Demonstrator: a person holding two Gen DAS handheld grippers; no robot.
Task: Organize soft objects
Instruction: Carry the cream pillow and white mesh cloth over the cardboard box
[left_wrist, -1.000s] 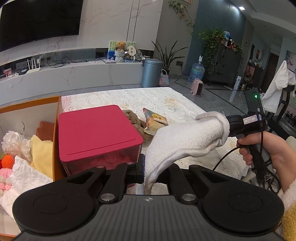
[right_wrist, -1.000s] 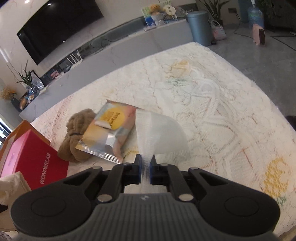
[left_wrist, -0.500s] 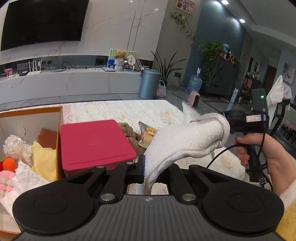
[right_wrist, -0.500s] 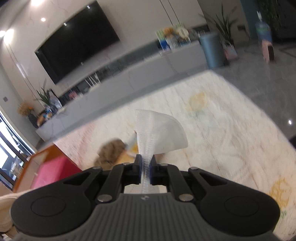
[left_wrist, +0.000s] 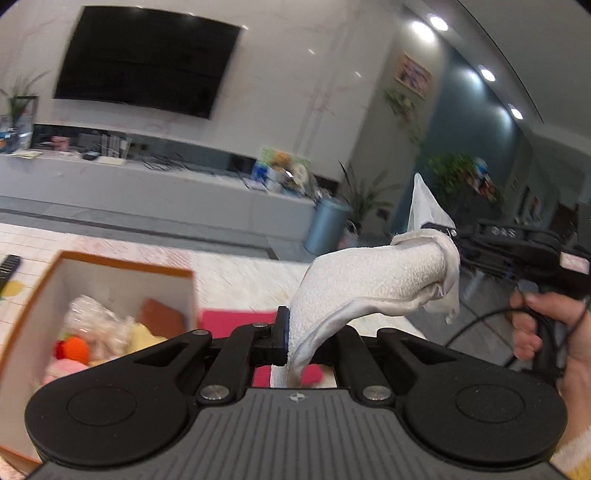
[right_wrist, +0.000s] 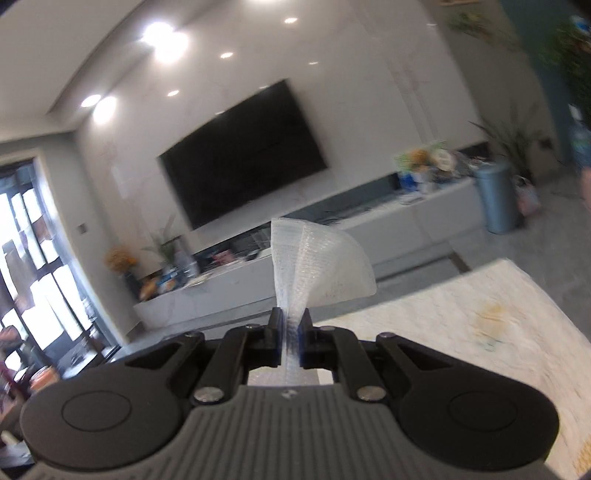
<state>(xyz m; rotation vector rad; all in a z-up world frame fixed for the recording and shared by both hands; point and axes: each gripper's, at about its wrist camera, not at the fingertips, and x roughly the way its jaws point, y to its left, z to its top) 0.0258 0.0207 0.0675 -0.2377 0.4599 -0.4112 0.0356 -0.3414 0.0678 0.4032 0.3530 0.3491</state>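
White terry towel (left_wrist: 373, 280), one, strung in the air between two black grippers: left gripper (left_wrist: 295, 343) clenched on its near end, right gripper (right_wrist: 290, 332) clamped on its far end, above and right of one orange-rimmed box (left_wrist: 122, 264) of soft items.

Orange box (left_wrist: 110, 263) on patterned table (left_wrist: 236, 273)

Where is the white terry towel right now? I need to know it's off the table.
In the left wrist view the white terry towel hangs in the air right of centre, stretched between the left gripper and the right gripper, beside the orange-rimmed box.
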